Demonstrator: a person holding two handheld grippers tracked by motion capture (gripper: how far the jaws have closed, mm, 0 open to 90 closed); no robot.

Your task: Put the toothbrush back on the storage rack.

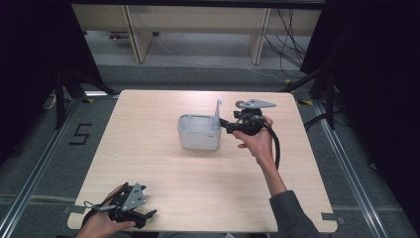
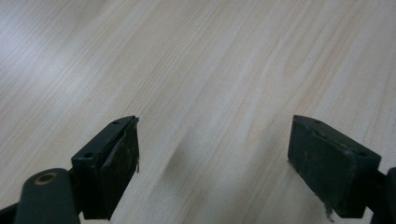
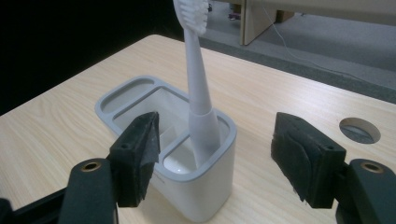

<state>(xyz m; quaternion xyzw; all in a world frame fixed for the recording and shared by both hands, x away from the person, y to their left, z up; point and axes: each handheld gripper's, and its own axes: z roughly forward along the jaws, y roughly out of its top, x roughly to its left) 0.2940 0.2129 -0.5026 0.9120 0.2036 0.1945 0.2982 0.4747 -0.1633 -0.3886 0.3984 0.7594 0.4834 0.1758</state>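
Even overhead light — dark surround, soft focus

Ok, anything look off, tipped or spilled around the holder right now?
Nothing stands out. The toothbrush stands head up in the end slot of the grey holder, leaning slightly against its rim. The holder sits flat on the table, nothing spilled. The right gripper is open with its jaws apart from the brush.
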